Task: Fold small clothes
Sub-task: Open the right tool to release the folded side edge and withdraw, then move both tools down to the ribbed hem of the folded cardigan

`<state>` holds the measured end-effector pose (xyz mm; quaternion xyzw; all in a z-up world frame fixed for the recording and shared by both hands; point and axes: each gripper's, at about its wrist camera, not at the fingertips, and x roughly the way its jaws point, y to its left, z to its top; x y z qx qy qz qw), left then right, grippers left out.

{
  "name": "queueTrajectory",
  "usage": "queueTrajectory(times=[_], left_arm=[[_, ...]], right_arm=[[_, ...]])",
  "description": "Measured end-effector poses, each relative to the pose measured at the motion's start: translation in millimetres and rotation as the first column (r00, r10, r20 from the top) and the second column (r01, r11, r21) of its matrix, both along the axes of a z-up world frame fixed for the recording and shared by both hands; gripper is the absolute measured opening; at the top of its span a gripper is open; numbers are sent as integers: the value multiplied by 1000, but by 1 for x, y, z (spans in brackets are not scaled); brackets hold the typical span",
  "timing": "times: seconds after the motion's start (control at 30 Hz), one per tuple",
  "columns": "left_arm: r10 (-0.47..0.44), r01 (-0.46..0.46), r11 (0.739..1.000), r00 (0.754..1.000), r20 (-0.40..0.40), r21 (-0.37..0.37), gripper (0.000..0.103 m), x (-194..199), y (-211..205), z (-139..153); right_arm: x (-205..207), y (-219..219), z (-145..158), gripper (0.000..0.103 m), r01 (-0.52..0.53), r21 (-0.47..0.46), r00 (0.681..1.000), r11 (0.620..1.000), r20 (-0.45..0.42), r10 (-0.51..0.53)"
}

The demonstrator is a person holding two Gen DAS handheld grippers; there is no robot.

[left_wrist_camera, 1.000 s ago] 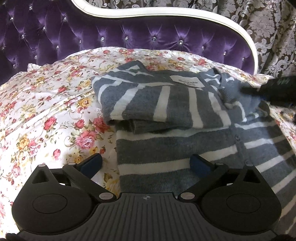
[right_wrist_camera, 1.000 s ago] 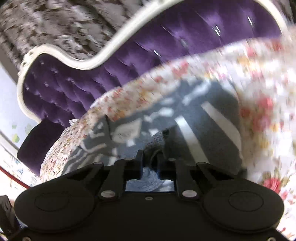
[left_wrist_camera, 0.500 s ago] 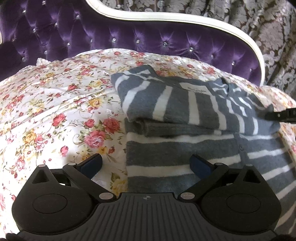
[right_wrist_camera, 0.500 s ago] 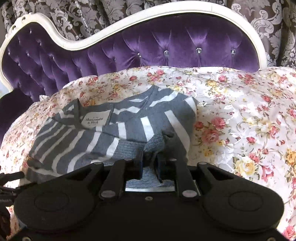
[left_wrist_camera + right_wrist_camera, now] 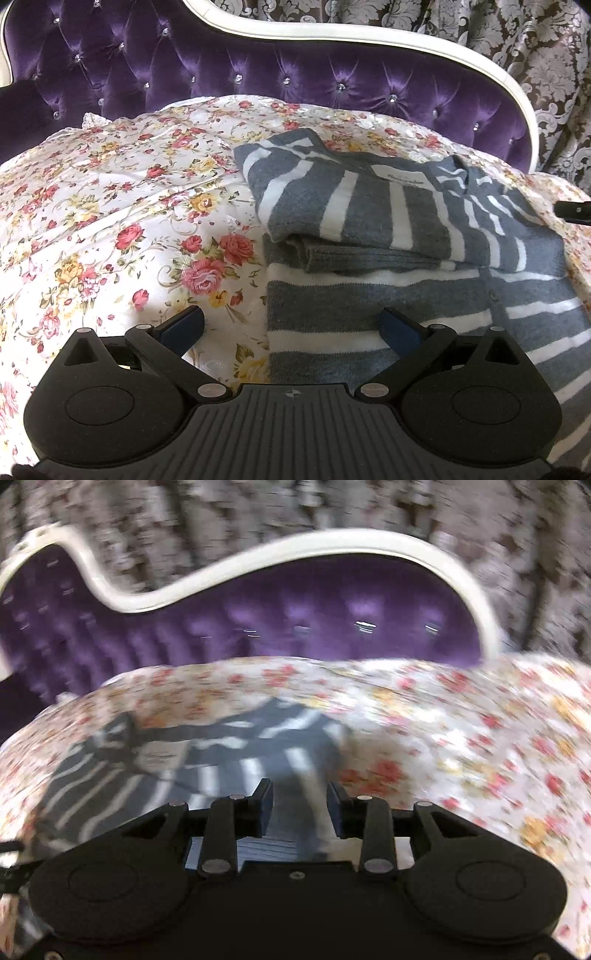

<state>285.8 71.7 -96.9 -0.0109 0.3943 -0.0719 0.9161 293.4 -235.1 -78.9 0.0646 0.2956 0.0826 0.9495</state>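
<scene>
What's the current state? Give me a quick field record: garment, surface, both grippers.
garment: grey-and-white striped sweater, partly folded, top section doubled over the lower body, label facing up
surface: floral bedspread, with purple tufted headboard behind
left gripper: open, empty, straddling the sweater's left edge
right gripper: open, nothing between its fingers, over the sweater's right side; view motion-blurred

A purple tufted headboard [image 5: 295, 74] with a curved white frame [image 5: 369, 37] spans the top toward twelve o'clock, patterned damask curtains [image 5: 535, 55] hang behind at one o'clock, and a floral bedspread [image 5: 110, 221] fills nine o'clock.
</scene>
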Motion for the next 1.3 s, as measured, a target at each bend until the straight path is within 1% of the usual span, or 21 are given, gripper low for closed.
queueTrajectory(times=[0.1,0.17,0.2,0.27,0.3,0.33,0.37,0.4,0.47,0.5,0.53,0.57,0.6,0.67,0.73,0.8,0.87,1.03,1.1,1.17,1.3], left_arm=[[0,0,1000,1000,1,0,102,0,0,0],[-2,2,1000,1000,3,-1,102,0,0,0],[-3,3,1000,1000,3,-2,102,-1,0,0],[-4,4,1000,1000,3,-6,102,-1,1,1],[-5,5,1000,1000,2,-9,102,-2,2,2],[-5,5,1000,1000,1,-12,102,-2,3,2],[-4,4,1000,1000,1,-16,102,-2,3,3],[-3,3,1000,1000,2,-20,102,-3,3,4],[-1,1,1000,1000,5,-26,102,-3,4,6],[-1,1,1000,1000,7,-27,102,-4,4,6],[-2,2,1000,1000,9,-27,102,-4,4,7],[-3,3,1000,1000,11,-26,102,-4,4,8],[-4,4,1000,1000,13,-25,102,-5,4,9],[-6,6,1000,1000,14,-20,102,-5,4,10],[-8,8,1000,1000,8,-19,102,-5,5,9],[-13,12,999,1000,-16,-30,102,-3,6,7],[-18,16,999,999,-42,-35,102,-1,8,3],[-21,21,1000,999,-37,-4,102,-3,7,1],[-33,33,999,999,-30,22,102,-5,5,-1],[-38,38,999,999,-20,26,102,-7,6,-1],[-25,25,1000,1000,-17,10,102,-11,11,0]], right_arm=[[-4,30,-2,45,-130,-52,991,990,4,130],[-6,49,-7,45,-200,-106,980,974,-13,200],[-5,60,-12,45,-235,-142,972,962,-41,232],[-5,77,-24,44,-297,-200,954,934,-116,278],[-7,85,-29,46,-315,-248,948,916,-129,291],[-11,90,-30,47,-322,-292,947,901,-116,301],[-12,92,-29,47,-329,-306,944,893,-115,308],[-14,91,-26,47,-330,-288,944,899,-108,312],[-13,84,-20,48,-313,-211,950,926,-75,304],[-12,81,-19,53,-299,-190,954,935,-55,293],[-11,76,-17,64,-278,-176,960,944,-33,277],[-9,72,-16,71,-256,-167,966,952,-16,257],[-7,69,-16,82,-233,-157,972,960,-4,235],[3,59,-19,84,-186,-128,982,974,-25,185],[12,49,-28,92,-132,-102,988,986,-92,122],[18,40,-36,95,-111,-73,986,991,-131,101],[18,39,-35,96,-113,-54,987,992,-121,106],[14,45,-35,102,-136,-53,985,989,-117,129],[12,43,-32,102,-144,-40,985,989,-103,139],[6,38,-27,102,-142,-11,987,990,-72,141],[-5,22,-17,102,-106,97,994,990,-1,107]])
